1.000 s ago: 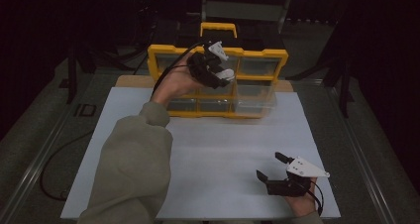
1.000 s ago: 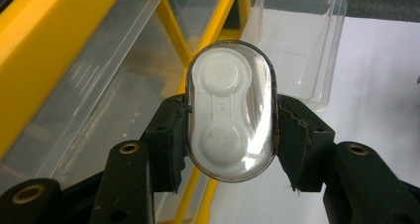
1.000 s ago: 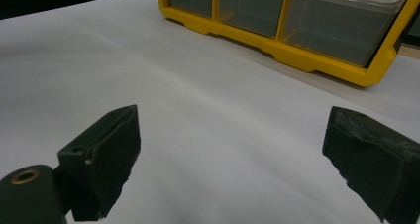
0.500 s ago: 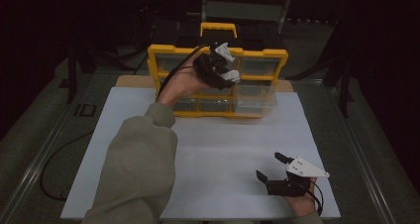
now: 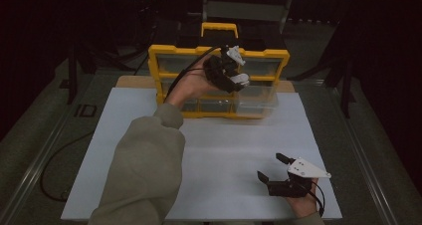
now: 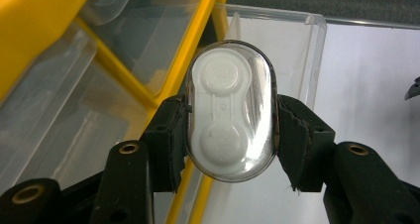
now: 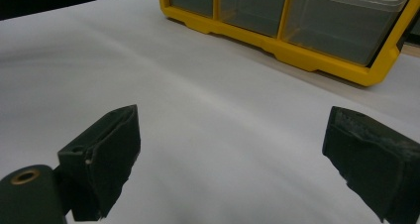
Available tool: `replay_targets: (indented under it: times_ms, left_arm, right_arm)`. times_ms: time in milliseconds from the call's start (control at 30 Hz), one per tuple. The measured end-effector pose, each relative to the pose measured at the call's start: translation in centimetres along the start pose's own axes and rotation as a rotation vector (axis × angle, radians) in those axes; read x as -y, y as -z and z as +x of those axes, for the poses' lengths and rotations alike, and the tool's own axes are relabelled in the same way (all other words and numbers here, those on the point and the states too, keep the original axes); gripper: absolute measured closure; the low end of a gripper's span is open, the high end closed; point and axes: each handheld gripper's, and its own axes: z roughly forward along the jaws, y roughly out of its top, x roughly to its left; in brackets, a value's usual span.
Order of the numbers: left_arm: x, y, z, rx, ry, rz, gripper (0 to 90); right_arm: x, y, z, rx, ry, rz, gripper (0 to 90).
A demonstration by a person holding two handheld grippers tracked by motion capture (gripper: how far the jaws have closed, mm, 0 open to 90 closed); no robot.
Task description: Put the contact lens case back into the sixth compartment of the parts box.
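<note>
Since the earlier frames, we see the left gripper (image 5: pixel 238 70) slide rightward across the front of the yellow drawer cabinet (image 5: pixel 217 51), from the middle toward its right-hand side, while the right gripper (image 5: pixel 275 169) keeps its spot on the near right of the white table (image 5: pixel 234 145).

Biggest first: that cabinet stands upright at the far edge of the table, yellow frame, carry handle on top, clear drawers in rows. The lower right clear drawer (image 5: pixel 256 99) is pulled out toward us and stands open at the top; through its walls we make out nothing inside, and the other drawers look bare too, though glare makes that hard to call.

Now the small piece. In the left gripper view the jaws are clamped on a little clear oval case (image 6: pixel 231 111) with a white two-well insert, pinched across its narrow sides and held up in the air just above the pulled-out drawer's rim (image 6: pixel 270 16).

We judge this as the carry-and-place step. Next we need to bring the case over the drawer's mouth, lower it in, then let go.

Over on the right, the jaws stand wide apart with nothing between them, resting low above the table.
</note>
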Motion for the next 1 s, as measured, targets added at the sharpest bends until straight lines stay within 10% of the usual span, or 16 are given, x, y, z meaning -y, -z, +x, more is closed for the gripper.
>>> replay_targets:
  times_ms: [800,1000]
  left_arm:
    - [-0.7,-2.7,-0.8,0.036,0.002,0.03,48.7]
    - [-0.1,-2.3,-0.6,-0.015,0.06,0.017,19.0]
  right_arm:
    - [0.0,0.0,0.0,-0.003,0.005,-0.003,7.8]
    - [0.0,0.1,0.0,-0.001,0.006,-0.003,7.8]
